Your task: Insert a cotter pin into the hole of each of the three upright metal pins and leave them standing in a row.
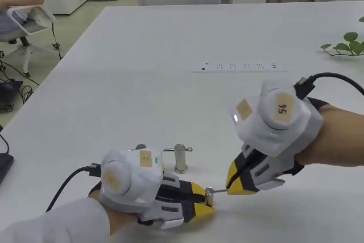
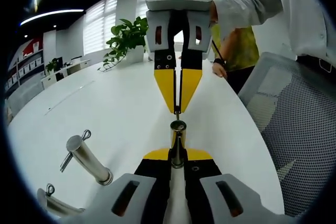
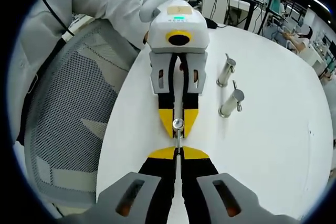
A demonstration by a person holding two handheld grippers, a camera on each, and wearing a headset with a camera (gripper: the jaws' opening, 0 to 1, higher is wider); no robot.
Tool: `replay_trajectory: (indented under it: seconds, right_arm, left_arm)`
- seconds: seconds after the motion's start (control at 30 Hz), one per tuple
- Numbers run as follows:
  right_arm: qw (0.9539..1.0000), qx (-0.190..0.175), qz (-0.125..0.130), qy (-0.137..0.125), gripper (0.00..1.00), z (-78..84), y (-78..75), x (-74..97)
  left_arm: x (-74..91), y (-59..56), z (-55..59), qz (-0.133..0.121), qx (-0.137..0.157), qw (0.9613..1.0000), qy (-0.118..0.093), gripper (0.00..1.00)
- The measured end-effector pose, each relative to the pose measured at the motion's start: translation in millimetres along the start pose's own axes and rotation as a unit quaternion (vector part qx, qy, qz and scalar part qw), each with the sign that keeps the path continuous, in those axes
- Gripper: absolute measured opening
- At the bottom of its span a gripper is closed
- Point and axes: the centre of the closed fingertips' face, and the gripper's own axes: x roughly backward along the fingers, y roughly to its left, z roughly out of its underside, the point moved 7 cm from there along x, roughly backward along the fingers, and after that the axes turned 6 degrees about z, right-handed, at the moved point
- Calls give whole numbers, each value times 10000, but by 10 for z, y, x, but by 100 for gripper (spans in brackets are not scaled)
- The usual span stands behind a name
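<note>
**Now two grippers meet at one metal pin**

Low on the white workbench (image 1: 170, 55), at 6 o'clock in the head view, the left gripper (image 1: 206, 206) has its yellow-tipped jaws closed round an upright metal pin (image 1: 209, 196), gripping it low on the shaft. In the left gripper view the pin (image 2: 177, 140) stands between that gripper's own jaw tips (image 2: 177, 156).

The right gripper (image 1: 230, 189) comes in from 3 o'clock, jaws pinched tight on a thin cotter pin (image 1: 219, 190). In the right gripper view the cotter pin (image 3: 178, 140) runs straight out from the jaw tips (image 3: 178, 153) to the top of the held pin (image 3: 178, 124). Whether its tip has entered the hole cannot be told.

At 11 o'clock from the held pin, a second metal pin (image 1: 181, 159) stands free with a cotter pin through its top. A third metal pin (image 1: 140, 147), further towards 10 o'clock, is partly hidden behind the left gripper; the right gripper view shows it (image 3: 227, 72) upright, also with a cotter pin through it.
</note>
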Motion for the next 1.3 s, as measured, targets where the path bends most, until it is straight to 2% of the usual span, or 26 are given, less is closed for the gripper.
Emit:
replay_trajectory:
  seconds: [0.83, 1.2, 1.3]
  right_arm:
    - [9997, 247, -94, 17, 3, -172, -22, -85]
    - [9991, 413, -122, 52, 3, -208, -14, -104]
    - [9992, 359, -145, 43, 4, -206, -19, -103]
  left_arm:
    - [22, 2, -10, -2, 23, 10000, 19, 6]
    - [11, 4, -14, 14, 21, 10000, 17, 6]
    - [10, 4, -15, 14, 21, 10000, 16, 6]
